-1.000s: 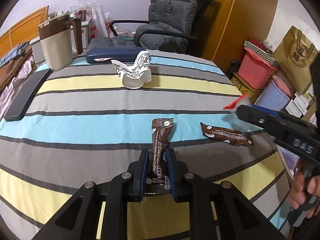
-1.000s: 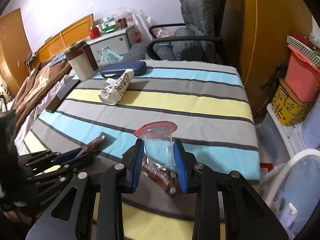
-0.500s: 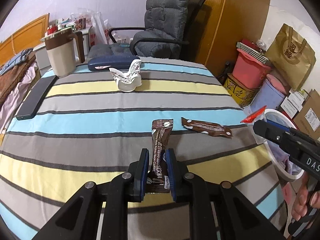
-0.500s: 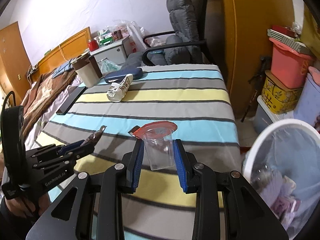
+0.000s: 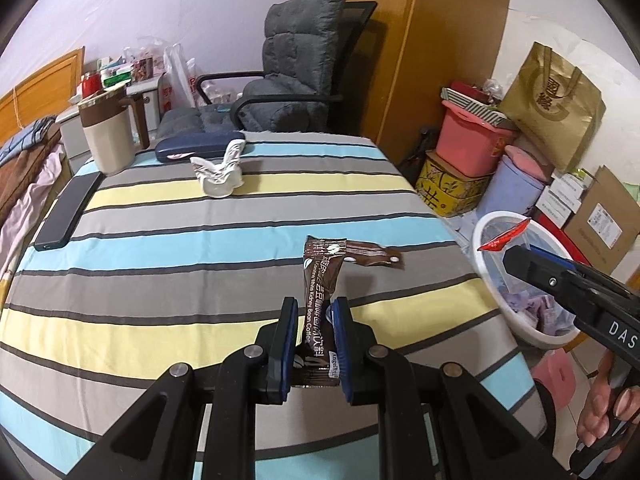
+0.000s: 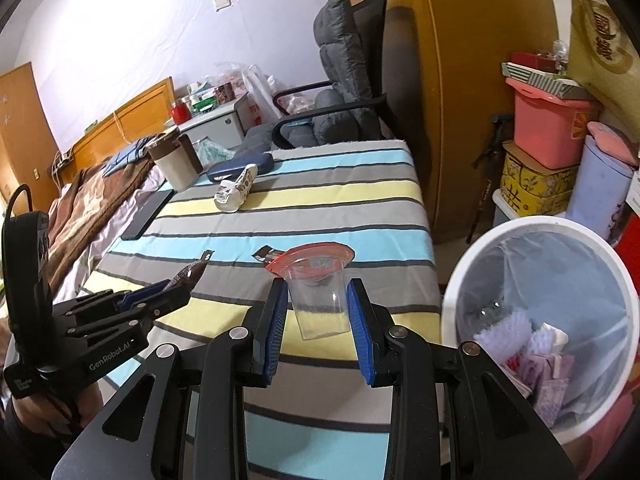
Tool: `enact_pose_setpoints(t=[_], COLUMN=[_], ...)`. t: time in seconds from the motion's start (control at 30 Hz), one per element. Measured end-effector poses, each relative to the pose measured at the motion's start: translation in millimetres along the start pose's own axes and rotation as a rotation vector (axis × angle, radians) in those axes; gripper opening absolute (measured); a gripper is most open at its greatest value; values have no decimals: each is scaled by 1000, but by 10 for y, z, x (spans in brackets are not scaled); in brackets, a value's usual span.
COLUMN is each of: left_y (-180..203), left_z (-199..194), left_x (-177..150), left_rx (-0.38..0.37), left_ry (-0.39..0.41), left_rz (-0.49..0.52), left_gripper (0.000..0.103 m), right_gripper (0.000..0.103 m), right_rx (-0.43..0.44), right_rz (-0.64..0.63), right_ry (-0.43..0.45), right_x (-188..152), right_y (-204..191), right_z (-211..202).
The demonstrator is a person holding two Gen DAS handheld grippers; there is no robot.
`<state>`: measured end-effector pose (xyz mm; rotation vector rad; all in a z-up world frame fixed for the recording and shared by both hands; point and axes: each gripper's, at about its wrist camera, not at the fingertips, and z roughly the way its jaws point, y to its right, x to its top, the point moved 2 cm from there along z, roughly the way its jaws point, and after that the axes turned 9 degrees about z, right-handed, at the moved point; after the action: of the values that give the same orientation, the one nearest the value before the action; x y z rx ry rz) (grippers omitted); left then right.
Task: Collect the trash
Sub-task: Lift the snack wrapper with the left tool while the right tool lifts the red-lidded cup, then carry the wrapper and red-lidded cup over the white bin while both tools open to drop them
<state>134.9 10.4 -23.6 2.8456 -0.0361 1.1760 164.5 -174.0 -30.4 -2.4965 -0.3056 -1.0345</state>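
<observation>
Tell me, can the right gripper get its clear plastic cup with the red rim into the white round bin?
Probably yes. The right gripper holds the clear plastic cup beside the open white round bin, and nothing stands between them.

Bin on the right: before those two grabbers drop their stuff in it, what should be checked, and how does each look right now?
1. Left gripper jaws pinch the coffee sachet: ok.
2. Right gripper jaws clamp the clear cup: ok.
3. Bin has room on top of its trash: ok.
4. Cup above the bin opening: not ok, it hangs over the table edge.
5. Sachet above the bin: not ok, over the table.
6. Table cleared: not ok, a second sachet and crushed paper cup remain.
</observation>
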Motion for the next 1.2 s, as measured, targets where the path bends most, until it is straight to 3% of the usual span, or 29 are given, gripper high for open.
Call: enact_pose_setpoints(t=[0.67, 1.2], left_y=[462, 1145], left_z=[16, 252], left_x=[151, 412], left_rx=[-74, -196], left_ry=[8, 1], left_rz=[70, 170], left_gripper=[18, 18], right_gripper=[33, 33], right_rx=[-62, -149], right_rz=[56, 153], right_ry=[65, 107], right_x=[-28, -44], right_y=[307, 841], right_z=[-268, -501])
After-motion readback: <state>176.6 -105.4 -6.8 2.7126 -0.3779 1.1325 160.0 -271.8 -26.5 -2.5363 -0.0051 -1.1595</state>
